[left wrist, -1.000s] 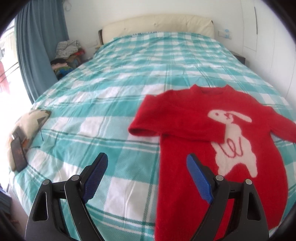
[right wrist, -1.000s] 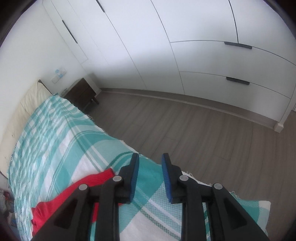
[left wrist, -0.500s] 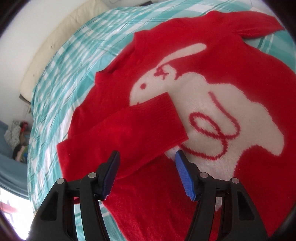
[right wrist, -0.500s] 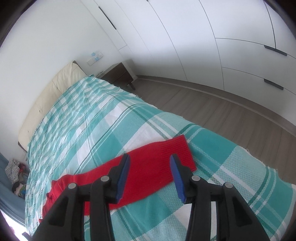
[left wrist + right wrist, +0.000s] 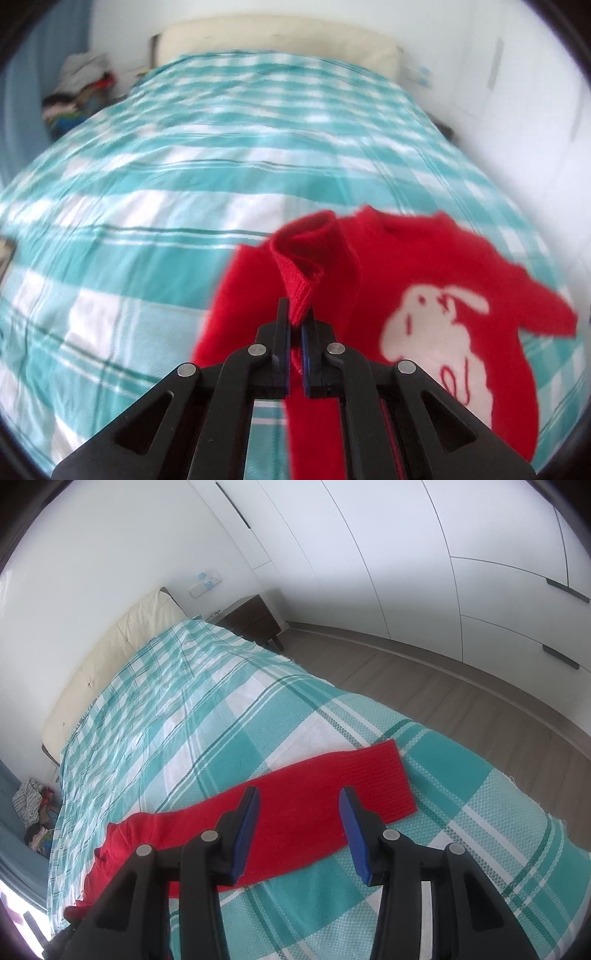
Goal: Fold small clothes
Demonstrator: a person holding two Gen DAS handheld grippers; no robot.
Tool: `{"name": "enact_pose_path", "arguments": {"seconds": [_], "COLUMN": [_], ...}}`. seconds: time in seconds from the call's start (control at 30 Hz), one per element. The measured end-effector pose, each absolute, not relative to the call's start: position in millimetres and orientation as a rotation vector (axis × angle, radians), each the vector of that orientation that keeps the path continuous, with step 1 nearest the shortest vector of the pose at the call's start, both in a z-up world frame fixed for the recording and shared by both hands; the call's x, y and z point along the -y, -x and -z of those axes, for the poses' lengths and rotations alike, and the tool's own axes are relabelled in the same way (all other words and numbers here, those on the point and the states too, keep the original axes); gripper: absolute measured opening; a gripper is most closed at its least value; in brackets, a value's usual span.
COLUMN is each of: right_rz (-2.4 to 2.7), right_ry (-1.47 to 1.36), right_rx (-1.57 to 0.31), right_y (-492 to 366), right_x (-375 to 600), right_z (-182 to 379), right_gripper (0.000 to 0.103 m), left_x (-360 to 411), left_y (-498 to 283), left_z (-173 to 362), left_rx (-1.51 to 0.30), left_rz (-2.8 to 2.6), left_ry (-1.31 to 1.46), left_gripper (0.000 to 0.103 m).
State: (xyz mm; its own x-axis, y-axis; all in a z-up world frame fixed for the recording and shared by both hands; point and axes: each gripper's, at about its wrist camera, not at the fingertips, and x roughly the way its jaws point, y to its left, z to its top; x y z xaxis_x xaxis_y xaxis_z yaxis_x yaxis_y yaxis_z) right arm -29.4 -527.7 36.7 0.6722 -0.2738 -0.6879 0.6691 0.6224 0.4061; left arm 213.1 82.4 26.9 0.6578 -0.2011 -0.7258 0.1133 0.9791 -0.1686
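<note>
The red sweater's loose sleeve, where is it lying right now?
In the right wrist view the flat sleeve stretches across the teal plaid bedspread near the bed's floor-side edge, cuff toward the wooden floor, just beyond the open right gripper.

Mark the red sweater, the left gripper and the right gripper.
red sweater (image 5: 436, 332), left wrist view, on the white rabbit motif.
left gripper (image 5: 294, 321), left wrist view, between fingertips pinching the cuff.
right gripper (image 5: 299, 797), right wrist view, between open fingertips.

The sweater (image 5: 436, 332) lies on the bed (image 5: 184, 184) at its near right, its sleeve (image 5: 314, 805) stretched rightward, headboard (image 5: 273, 40) far behind.
</note>
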Motion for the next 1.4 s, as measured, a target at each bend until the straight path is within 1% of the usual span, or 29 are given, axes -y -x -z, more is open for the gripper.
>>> {"name": "enact_pose_path", "arguments": {"seconds": [0.1, 0.2, 0.3, 0.33, 0.43, 0.73, 1.17, 1.2, 1.3, 1.37, 1.4], "right_rz": [0.563, 0.539, 0.519, 0.512, 0.493, 0.477, 0.478, 0.476, 0.471, 0.471, 0.471], "right_ry": [-0.681, -0.667, -0.641, -0.634, -0.627, -0.587, -0.585, -0.580, -0.574, -0.577, -0.580], "right_rx": [-0.615, -0.614, -0.629, -0.637, -0.669, -0.688, -0.688, -0.689, -0.691, -0.692, -0.688], "right_y": [27.1, 22.9, 16.7, 14.6, 9.1, 0.3, 1.2, 0.9, 0.5, 1.1, 1.5], "right_x": [522.4, 516.0, 505.4, 501.8, 491.5, 479.8, 482.4, 481.3, 479.7, 479.6, 480.0], "right_z": [-40.9, -42.0, -40.5, -38.9, -31.8, -29.2, -28.5, -28.7, -28.5, -28.1, -28.6], "right_gripper": [0.045, 0.045, 0.045, 0.045, 0.045, 0.045, 0.045, 0.045, 0.045, 0.048, 0.051], "left_x": [-179.5, -251.9, -289.1, -299.5, -323.6, -348.1, -353.2, -354.2, -358.9, -365.6, -368.4], "left_y": [-211.5, -199.2, -184.7, -183.1, -178.9, -168.1, -176.2, -176.1, -170.1, -164.7, -162.0], "left_z": [-22.7, 6.2, 39.4, 49.2, 57.0, 74.7, 88.5, 88.9, 87.8, 87.0, 86.5], "left_rx": [-0.836, -0.882, -0.917, -0.955, -0.970, -1.025, -1.059, -1.061, -1.052, -1.043, -1.039], "left_rz": [-0.107, -0.344, -0.483, -0.510, -0.565, -0.667, -0.664, -0.658, -0.616, -0.581, -0.562], "left_ry": [0.304, 0.423, 0.448, 0.468, 0.558, 0.574, 0.539, 0.537, 0.565, 0.612, 0.636], "left_gripper": [0.003, 0.003, 0.003, 0.003, 0.002, 0.002, 0.003, 0.006, 0.009, 0.013, 0.018]}}
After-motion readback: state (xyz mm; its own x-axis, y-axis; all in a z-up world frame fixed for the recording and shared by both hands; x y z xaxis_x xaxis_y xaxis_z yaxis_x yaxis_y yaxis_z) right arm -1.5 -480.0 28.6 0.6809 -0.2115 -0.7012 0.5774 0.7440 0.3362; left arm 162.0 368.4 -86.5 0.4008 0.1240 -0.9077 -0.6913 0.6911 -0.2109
